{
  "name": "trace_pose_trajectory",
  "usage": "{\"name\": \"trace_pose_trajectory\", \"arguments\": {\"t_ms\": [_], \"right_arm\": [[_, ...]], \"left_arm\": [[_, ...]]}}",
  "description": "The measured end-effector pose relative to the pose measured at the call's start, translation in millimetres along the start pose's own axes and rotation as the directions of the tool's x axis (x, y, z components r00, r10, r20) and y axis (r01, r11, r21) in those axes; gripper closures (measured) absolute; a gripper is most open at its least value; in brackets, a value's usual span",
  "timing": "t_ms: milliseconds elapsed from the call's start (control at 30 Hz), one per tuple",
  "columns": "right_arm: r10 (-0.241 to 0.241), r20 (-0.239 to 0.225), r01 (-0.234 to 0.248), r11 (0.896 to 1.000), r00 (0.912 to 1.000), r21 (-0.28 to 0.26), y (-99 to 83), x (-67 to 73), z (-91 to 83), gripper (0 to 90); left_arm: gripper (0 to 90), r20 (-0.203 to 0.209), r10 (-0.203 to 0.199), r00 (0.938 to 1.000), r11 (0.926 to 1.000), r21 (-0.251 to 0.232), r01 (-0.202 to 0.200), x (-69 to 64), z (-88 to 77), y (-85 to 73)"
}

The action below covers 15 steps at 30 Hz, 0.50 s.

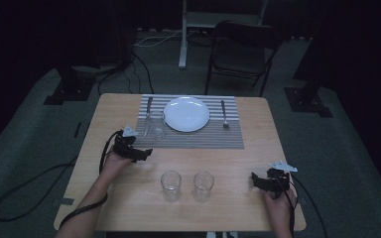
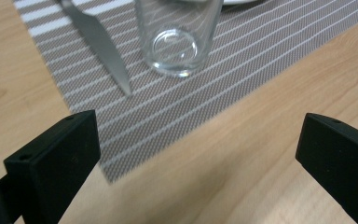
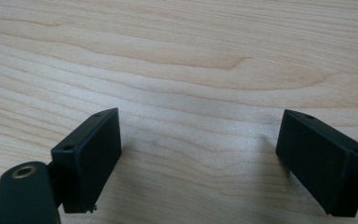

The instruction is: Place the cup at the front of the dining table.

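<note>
One wooden table, dimly lit in the high view; room beyond it nearly black, so only a folding chair and some floor cables can be made out. Table's near edge is cut off by the bottom of that view, along with both forearms.

One striped placemat at the far side — in the left gripper view only its near corner shows. One white plate at its middle; a sliver of rim at the top of the left gripper view.

Three clear glasses: one on the mat just left of the plate, its top cropped in the left gripper view; two on bare wood near the front, left and right, close together but apart.

One knife left of the plate, tip beside the mat glass, handle cropped in the left gripper view. One fork right of the plate.

Two grippers. Left gripper by the mat's near-left corner, jaws spread wide, holding nothing. Right gripper right of the front glasses — jaws wide apart over bare wood, nothing between them.
</note>
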State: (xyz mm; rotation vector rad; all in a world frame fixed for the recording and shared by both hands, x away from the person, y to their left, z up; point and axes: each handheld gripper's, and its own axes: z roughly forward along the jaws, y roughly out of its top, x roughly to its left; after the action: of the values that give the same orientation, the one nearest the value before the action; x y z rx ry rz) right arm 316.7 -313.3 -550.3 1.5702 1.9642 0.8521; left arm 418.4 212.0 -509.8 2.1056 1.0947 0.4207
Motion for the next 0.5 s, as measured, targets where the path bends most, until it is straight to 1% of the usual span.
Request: {"name": "trace_pose_trajectory", "arguments": {"t_ms": [67,100,167,200,233,300,333,400,467,500], "right_arm": [[0.0,0.0,0.0,1.0,1.0,0.0,0.0,0.0,0.0,13.8],[0.0,0.0,0.0,1.0,1.0,0.0,0.0,0.0,0.0,13.8],[0.0,0.0,0.0,1.0,1.0,0.0,0.0,0.0,0.0,13.8],[0.0,0.0,0.0,1.0,1.0,0.0,0.0,0.0,0.0,13.8],[0.0,0.0,0.0,1.0,1.0,0.0,0.0,0.0,0.0,13.8],[0.0,0.0,0.0,1.0,1.0,0.0,0.0,0.0,0.0,13.8],[0.0,0.0,0.0,1.0,1.0,0.0,0.0,0.0,0.0,13.8],[0.0,0.0,0.0,1.0,1.0,0.0,0.0,0.0,0.0,13.8],[0.0,0.0,0.0,1.0,1.0,0.0,0.0,0.0,0.0,13.8],[0.0,0.0,0.0,1.0,1.0,0.0,0.0,0.0,0.0,13.8]], "left_arm": [[0.2,-0.013,-0.007,0.9999,1.0,-0.003,0.007,1.5,-7.5,-6.7],[0.2,-0.015,-0.022,0.9997,0.9997,-0.01,0.021,2.3,-10.4,-9.5],[0.2,-0.02,-0.032,0.9993,0.9994,-0.015,0.032,4.1,-13.9,-13.0],[0.2,-0.021,-0.032,0.9993,0.9994,-0.011,0.032,4.7,-15.5,-14.5],[0.2,-0.031,-0.029,0.9991,0.9996,-0.006,0.029,5.1,-17.0,-16.0],[0.2,-0.034,-0.032,0.9989,0.9995,-0.004,0.032,6.3,-20.2,-19.3],[0.2,-0.041,-0.034,0.9986,0.9994,-0.008,0.034,6.3,-21.8,-21.3],[0.2,-0.039,-0.045,0.9982,0.9989,-0.011,0.044,6.5,-25.3,-26.5],[0.2,-0.042,-0.042,0.9983,0.9991,-0.01,0.042,6.4,-26.2,-28.5],[0.2,-0.054,-0.034,0.998,0.9994,-0.002,0.034,6.3,-27.2,-33.6]]}}
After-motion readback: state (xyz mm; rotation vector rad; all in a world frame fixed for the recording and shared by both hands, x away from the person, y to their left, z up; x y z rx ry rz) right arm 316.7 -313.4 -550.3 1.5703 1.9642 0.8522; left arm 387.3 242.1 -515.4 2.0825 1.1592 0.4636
